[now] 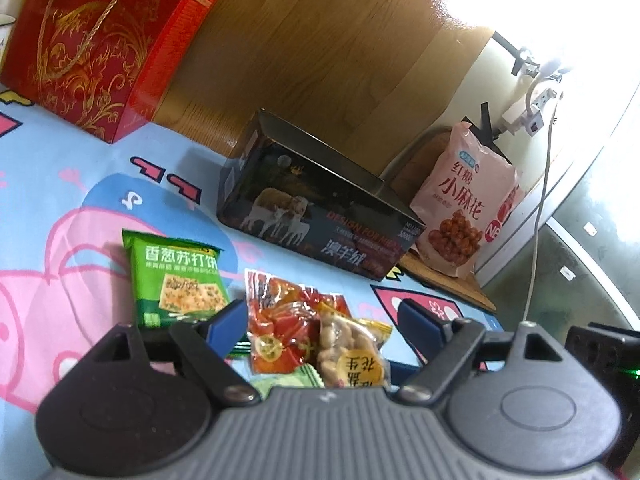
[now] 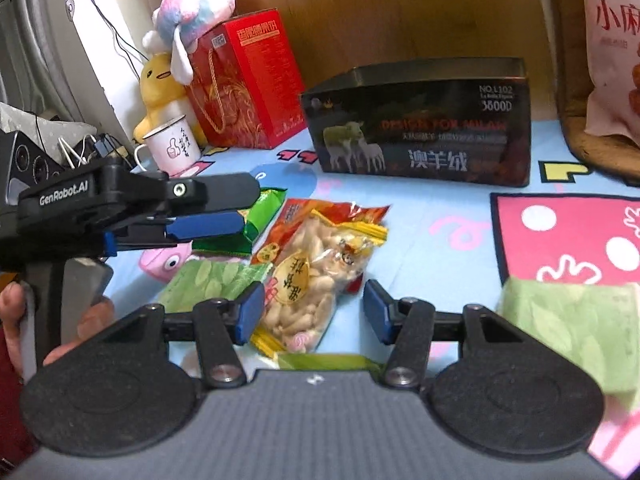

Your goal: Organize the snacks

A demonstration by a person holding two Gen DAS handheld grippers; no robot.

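The right gripper (image 2: 314,310) points down at a slant over the peanut packet (image 2: 308,276), its blue pads standing apart on either side of the packet without pressing it. The left gripper (image 2: 224,210) reaches in from the left of that packet, lying sideways, its pads parted. A hand (image 2: 24,312) grips the left gripper's handle, left of the packet.

My left gripper (image 1: 320,320) sits low in the frame, jaws wide, nothing pinched. Between them: the red packet (image 1: 280,320) and the peanut bag (image 1: 348,344). Left of those, the green cracker pack (image 1: 176,280). Centre, the dark box (image 1: 316,200); pink bag (image 1: 468,196) at right; red box (image 1: 104,40) upper left.
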